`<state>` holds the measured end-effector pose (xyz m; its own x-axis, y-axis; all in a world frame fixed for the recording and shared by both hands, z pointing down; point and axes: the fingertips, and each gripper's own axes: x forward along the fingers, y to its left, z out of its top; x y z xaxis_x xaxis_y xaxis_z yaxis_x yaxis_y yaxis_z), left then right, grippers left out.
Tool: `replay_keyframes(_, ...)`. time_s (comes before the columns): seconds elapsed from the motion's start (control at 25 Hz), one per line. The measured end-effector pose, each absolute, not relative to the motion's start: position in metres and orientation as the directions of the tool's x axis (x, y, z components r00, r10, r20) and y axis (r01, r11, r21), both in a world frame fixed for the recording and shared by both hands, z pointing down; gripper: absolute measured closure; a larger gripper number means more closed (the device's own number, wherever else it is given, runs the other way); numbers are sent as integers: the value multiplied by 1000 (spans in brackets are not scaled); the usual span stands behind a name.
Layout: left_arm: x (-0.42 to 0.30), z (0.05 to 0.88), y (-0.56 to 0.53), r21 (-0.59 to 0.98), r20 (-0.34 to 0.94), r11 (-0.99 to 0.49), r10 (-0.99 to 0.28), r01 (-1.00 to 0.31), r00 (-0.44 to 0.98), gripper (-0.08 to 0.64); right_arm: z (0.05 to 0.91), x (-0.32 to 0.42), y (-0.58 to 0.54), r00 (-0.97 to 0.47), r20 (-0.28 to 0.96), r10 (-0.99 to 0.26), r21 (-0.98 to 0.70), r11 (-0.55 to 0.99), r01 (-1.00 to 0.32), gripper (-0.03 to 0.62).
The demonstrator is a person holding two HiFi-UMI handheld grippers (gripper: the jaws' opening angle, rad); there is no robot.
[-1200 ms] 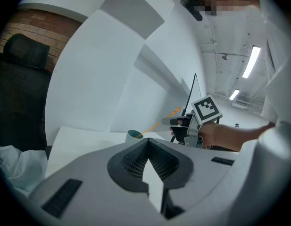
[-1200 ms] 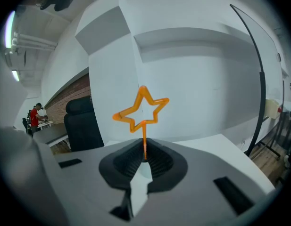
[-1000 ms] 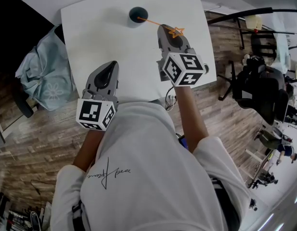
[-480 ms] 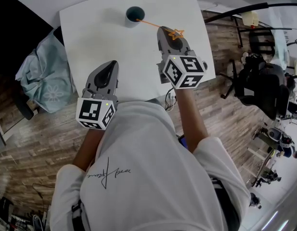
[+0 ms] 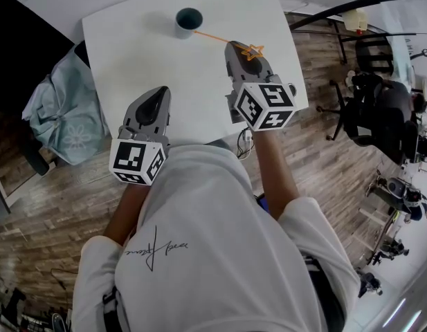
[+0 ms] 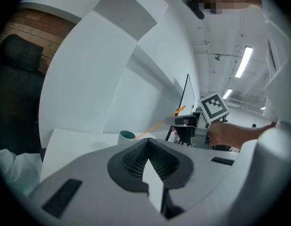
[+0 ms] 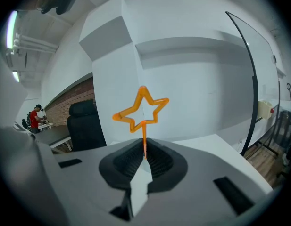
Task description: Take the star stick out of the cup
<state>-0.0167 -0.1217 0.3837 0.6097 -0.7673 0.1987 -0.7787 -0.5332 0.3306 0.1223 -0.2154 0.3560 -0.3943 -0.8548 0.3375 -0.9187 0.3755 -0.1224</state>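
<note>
A teal cup (image 5: 188, 21) stands at the far side of the white table (image 5: 137, 54). The orange star stick (image 5: 220, 39) slants from the cup's mouth out to the right, its open star (image 5: 252, 50) at the outer end. My right gripper (image 5: 237, 51) is shut on the star stick just below the star; in the right gripper view the star (image 7: 141, 110) rises straight out of the closed jaws. My left gripper (image 5: 156, 97) hovers over the table's near left part, shut and holding nothing. From the left gripper view, the cup (image 6: 126, 136) and the stick (image 6: 157, 124) lie ahead.
A pale blue cloth bundle (image 5: 61, 113) lies left of the table on the wood floor. Black office chairs (image 5: 379, 113) and a curved black pole (image 5: 351, 9) stand to the right. The table's right edge is close to my right gripper.
The cup has slid toward the upper left in the head view as the view shifted. The right gripper keeps its hold on the stick; the left has stayed put.
</note>
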Motion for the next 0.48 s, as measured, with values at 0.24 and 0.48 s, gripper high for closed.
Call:
replay_keyframes(0.24, -11, 382, -119, 325, 196, -551, -756, -769, 624, 552, 358, 127, -205, -384, 347, -855, -110, 370, -923, 567)
replay_keyframes(0.48, -8, 384, -117, 327, 204, -559, -746, -762, 634, 552, 363, 131, -196, -383, 357, -852, -122, 364, -923, 567)
